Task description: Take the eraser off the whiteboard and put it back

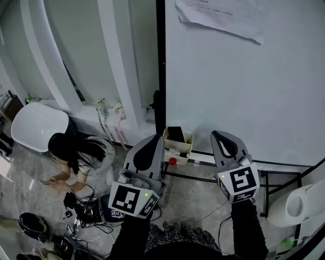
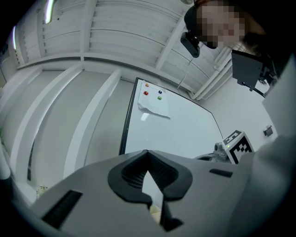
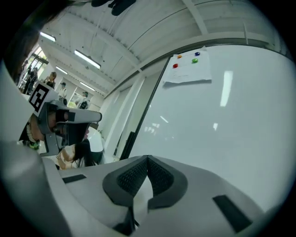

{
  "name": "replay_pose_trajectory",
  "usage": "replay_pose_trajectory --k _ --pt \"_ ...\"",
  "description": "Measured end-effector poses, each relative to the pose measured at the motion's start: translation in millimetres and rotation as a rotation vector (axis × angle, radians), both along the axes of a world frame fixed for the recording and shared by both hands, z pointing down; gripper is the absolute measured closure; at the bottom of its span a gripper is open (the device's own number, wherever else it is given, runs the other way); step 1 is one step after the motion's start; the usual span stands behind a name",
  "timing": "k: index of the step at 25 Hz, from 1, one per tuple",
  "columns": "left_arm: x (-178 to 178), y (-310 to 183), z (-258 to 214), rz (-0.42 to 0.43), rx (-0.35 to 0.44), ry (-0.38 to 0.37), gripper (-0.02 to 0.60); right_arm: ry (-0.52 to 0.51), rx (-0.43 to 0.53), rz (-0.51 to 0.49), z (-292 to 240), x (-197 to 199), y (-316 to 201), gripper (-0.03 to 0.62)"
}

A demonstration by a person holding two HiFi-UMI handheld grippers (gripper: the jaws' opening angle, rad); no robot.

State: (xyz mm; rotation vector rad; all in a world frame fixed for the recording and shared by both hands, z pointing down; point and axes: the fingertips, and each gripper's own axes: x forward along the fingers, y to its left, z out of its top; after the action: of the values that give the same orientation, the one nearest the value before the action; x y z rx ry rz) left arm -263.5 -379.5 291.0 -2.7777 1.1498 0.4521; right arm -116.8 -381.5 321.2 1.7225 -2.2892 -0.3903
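Note:
The whiteboard [image 1: 238,86] fills the right of the head view, with a sheet of paper [image 1: 218,15] fixed near its top. At its lower left corner hangs a small cream box [image 1: 179,147] holding a black block [image 1: 176,133]; I cannot tell whether that is the eraser. My left gripper [image 1: 151,147] is shut and empty just left of the box. My right gripper [image 1: 224,141] is shut with nothing in it, close in front of the board's lower edge. Each gripper view faces the whiteboard [image 2: 180,129] [image 3: 222,139] over closed jaws.
A person [image 1: 78,157] crouches on the floor at the left, beside a white chair [image 1: 38,124]. Cables and gear [image 1: 84,210] lie on the floor below my left gripper. The board's black stand frame [image 1: 277,177] and a white fixture [image 1: 299,203] are at the lower right.

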Motion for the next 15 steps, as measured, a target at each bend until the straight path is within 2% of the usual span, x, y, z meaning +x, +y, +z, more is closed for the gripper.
replay_pose_trajectory --k 8,15 --pt "28 41 -10 -0.031 0.015 -0.018 0.584 -0.071 0.044 0.021 -14 37 50 0.588" --pt "66 95 -13 -0.028 0.023 -0.027 0.584 -0.112 0.117 -0.004 -24 67 105 0.588"
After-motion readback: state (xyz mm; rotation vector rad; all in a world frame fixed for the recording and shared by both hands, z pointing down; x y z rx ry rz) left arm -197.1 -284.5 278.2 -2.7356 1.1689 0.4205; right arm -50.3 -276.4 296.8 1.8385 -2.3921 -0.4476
